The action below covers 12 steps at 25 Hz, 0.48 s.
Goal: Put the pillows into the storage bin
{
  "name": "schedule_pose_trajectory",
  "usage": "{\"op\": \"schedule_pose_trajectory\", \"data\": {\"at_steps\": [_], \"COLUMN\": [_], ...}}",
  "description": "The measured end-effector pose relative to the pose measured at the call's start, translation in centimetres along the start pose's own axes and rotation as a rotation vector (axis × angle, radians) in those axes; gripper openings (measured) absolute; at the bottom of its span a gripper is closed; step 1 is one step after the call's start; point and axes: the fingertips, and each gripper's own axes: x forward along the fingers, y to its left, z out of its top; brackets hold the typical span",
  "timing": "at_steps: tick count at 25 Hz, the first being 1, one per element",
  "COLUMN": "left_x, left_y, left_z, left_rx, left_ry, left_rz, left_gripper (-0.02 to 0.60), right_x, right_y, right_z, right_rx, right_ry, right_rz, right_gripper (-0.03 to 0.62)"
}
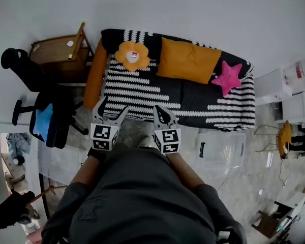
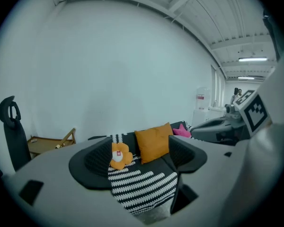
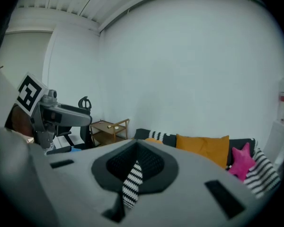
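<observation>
Several pillows lie on a black-and-white striped sofa (image 1: 142, 88): an orange flower pillow (image 1: 132, 55), a long orange pillow (image 1: 188, 60), a pink star pillow (image 1: 227, 77) and an orange one against the left arm (image 1: 95, 74). A clear storage bin (image 1: 221, 149) stands on the floor at my right. My left gripper (image 1: 112, 110) hangs in front of the sofa, open and empty; between its jaws I see the flower pillow (image 2: 119, 155) and orange pillow (image 2: 154, 142) far off. My right gripper (image 1: 158, 110) is shut beside it with nothing in it, facing the orange pillow (image 3: 203, 148) and star (image 3: 240, 161).
A wooden side table (image 1: 58, 52) and a black office chair (image 1: 46, 111) stand left of the sofa. White shelving (image 1: 290, 85) and a yellow object (image 1: 284, 136) are at the right. The floor is pale marble.
</observation>
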Motion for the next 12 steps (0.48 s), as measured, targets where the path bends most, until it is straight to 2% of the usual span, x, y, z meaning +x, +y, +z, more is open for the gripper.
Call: {"op": "schedule_pose_trajectory", "data": {"at_steps": [6, 12], "left_x": [0.5, 2.0], "left_y": [-0.8, -0.4], "left_z": [-0.1, 0.6], "left_rx": [-0.014, -0.007], "left_ry": [0.003, 0.001], "left_rz": [0.021, 0.019], "left_gripper": [0.374, 0.373], "right_x": [-0.5, 0.0], "right_y": [-1.7, -2.3], "right_z": [-0.6, 0.6], "right_rx": [0.008, -0.002], "right_ry": [0.001, -0.025], "right_rz": [-0.001, 0.005], "right_gripper": [0.002, 0.002]}}
